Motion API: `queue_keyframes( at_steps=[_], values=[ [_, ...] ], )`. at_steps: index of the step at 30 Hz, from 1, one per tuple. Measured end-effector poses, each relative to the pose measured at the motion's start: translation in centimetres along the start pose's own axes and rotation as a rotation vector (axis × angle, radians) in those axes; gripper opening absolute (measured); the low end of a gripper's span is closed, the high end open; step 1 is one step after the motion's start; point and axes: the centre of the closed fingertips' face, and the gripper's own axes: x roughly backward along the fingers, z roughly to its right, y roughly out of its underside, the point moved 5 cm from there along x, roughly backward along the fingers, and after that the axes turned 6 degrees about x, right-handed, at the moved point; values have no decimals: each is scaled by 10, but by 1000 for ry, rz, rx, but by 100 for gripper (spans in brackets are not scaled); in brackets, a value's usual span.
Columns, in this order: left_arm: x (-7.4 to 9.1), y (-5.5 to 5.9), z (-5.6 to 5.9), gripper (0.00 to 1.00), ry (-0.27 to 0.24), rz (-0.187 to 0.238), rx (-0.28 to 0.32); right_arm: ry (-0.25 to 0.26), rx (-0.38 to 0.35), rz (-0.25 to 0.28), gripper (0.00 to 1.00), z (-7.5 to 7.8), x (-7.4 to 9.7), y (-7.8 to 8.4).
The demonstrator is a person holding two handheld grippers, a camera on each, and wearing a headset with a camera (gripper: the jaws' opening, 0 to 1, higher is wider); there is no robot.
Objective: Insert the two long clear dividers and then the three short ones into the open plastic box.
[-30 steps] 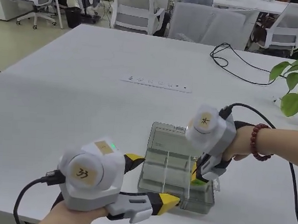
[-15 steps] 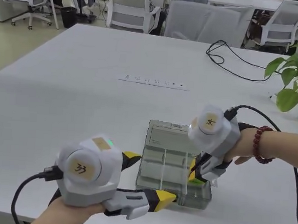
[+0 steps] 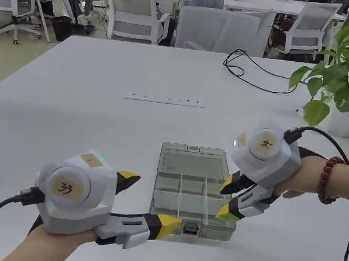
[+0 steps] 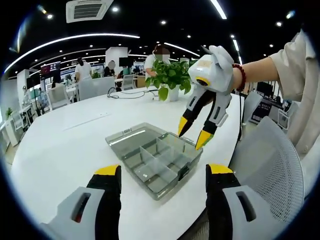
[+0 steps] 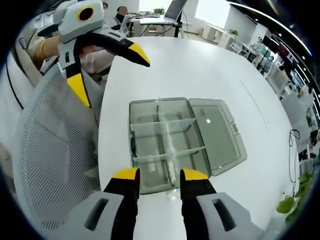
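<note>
Two hand-held grippers flank the plastic box (image 3: 204, 230) in the head view. A second ago the right hand-held gripper (image 3: 220, 204) had its jaws lowered into the near right corner of the box. It is now withdrawn to just beside the right wall, jaws apart and empty. The left hand-held gripper (image 3: 159, 200) sits at the near left corner, jaws spread wide, holding nothing. Judgement: a divider has just been seated and released. The box stands on the white counter (image 3: 105, 121), with its lid (image 3: 193, 162) folded back on the far side.

In the left gripper view, the left unit's own jaws are wide and empty, with the box (image 4: 142, 181) ahead between them. The right hand-held gripper (image 4: 191, 139) hovers above the far edge of the box, not touching it.

In the right gripper view, the right unit's own jaws are moderately apart and empty, above the near wall of the box (image 5: 134, 145). Clear dividers (image 5: 167, 145) stand upright in the tray. One line runs lengthwise and two lines cross it. The compartments appear empty. Whether all five pieces are seated cannot be told.
</note>
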Motion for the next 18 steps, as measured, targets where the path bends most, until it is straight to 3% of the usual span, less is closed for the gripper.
queue_keyframes(
  at_steps=[2,8,12,18],
  values=[
    [3,1,-1,69,0,0,24,46,-46,37,35,-2,6,1],
    [10,3,-3,72,-8,-9,7,153,-143,136,46,-8,20,4],
    [13,4,-4,74,-17,-29,1,194,-237,202,54,-12,27,3],
    [13,-1,-5,77,-18,-42,-10,226,-330,253,64,-21,31,6]
  ],
)
